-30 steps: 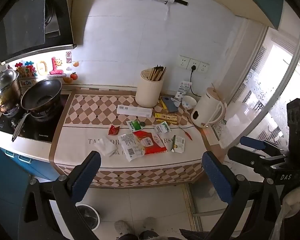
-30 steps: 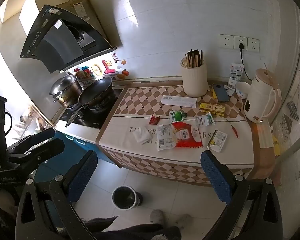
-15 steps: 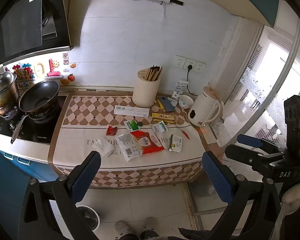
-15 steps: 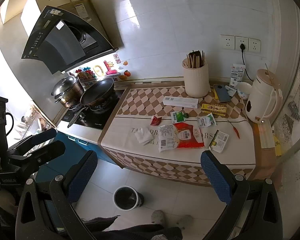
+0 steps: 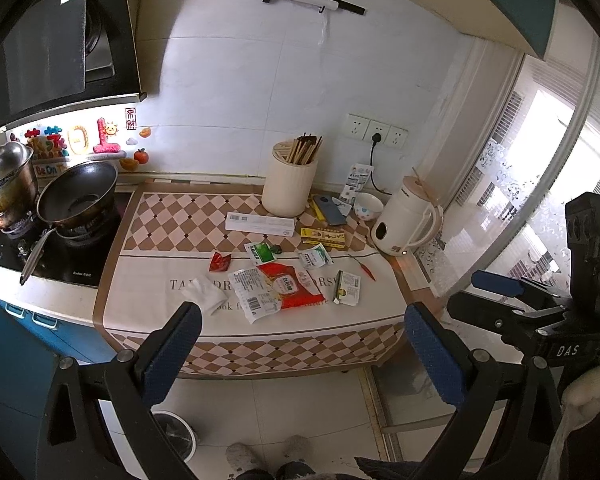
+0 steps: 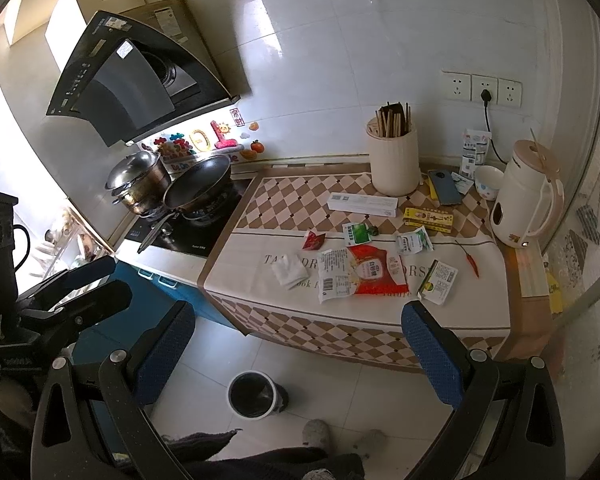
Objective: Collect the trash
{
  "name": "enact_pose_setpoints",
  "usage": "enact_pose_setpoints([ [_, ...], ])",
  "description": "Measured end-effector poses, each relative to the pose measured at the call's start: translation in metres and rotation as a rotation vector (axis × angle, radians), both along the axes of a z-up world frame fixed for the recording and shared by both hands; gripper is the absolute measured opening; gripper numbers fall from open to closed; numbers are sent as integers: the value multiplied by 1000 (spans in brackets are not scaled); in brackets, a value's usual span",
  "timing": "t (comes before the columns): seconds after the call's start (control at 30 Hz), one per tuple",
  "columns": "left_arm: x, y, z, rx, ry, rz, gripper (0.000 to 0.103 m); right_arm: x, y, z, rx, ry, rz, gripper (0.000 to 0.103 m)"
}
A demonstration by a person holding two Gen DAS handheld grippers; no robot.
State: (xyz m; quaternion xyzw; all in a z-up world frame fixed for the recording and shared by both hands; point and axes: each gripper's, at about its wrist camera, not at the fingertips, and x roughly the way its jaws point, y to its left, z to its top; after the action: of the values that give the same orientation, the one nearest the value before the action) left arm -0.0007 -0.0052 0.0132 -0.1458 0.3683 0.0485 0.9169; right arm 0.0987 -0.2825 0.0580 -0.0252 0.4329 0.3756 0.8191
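Kitchen surface is seen from slightly farther back than a second ago; wrappers lie untouched, both claws held released, nothing collected yet.

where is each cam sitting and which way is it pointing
Left wrist: on the left gripper, held back from the counter, facing the wall; the right gripper shows at right, feet below.
Right wrist: on the right gripper, facing the counter more from the right; the left gripper shows at left, feet below.
Shared: red packet, kettle, bin.
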Motion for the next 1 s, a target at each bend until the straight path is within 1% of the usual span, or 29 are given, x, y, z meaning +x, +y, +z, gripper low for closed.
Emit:
enact_pose_setpoints([
  [0.1, 2, -2, 1, -3, 1, 0, 103, 2, -1, -2, 1, 3, 1, 103],
  [0.13, 2, -3, 2, -3, 0, -1, 103, -3, 0, 6, 0, 2, 2, 103],
  [0.3, -2, -7, 0, 0, -4, 0, 103, -3, 0, 5, 1, -1, 1, 103],
  [0.33, -1, -8, 1, -1, -5, 0, 103, -8, -6, 12, 3, -4, 5, 103],
  [0.4, 0, -11, 2, -2, -7, 2, 103, -9, -6, 14, 2, -6, 6, 103],
  [1.0, -5, -6, 0, -6, -9, -2, 103, -8, -1, 16, -7, -8, 22, 103],
])
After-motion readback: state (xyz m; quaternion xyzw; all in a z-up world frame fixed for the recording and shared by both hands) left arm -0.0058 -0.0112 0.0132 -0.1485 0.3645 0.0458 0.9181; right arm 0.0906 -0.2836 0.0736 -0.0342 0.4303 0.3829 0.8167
